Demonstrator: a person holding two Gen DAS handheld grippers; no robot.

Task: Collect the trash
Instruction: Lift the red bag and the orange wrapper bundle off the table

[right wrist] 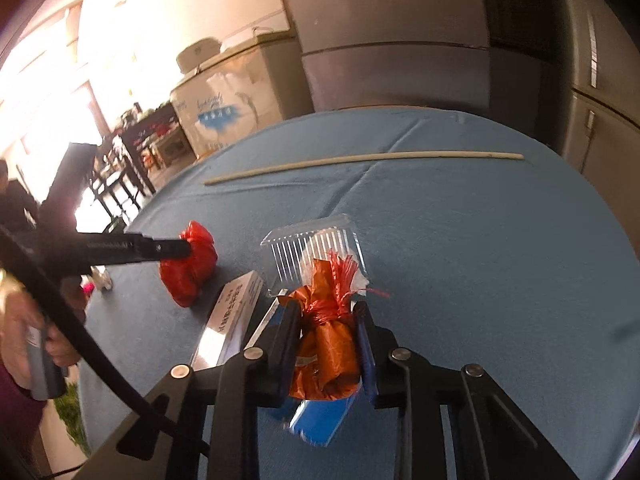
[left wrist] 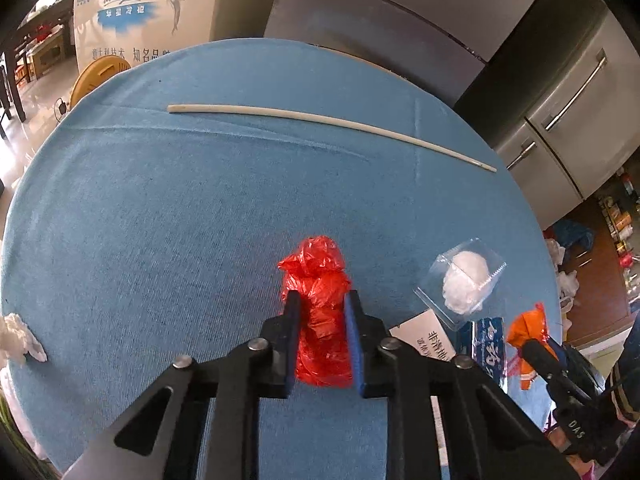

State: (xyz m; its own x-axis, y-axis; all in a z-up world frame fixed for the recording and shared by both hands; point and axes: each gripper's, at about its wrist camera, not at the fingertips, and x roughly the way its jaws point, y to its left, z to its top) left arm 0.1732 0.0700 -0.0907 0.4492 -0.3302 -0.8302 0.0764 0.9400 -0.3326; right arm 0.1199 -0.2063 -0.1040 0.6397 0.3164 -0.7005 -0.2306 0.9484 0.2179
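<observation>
My left gripper is shut on a crumpled red plastic bag over the blue round table. The bag also shows in the right wrist view, held by the left gripper. My right gripper is shut on an orange knotted bag, which also shows in the left wrist view. A clear plastic clamshell box with white tissue inside lies beside it, also in the right wrist view. A long pale stick lies across the far side, also in the right wrist view.
A white printed carton and a blue packet lie under and left of my right gripper. White crumpled tissue sits at the table's left edge. Steel refrigerator doors and a white printed box stand behind the table.
</observation>
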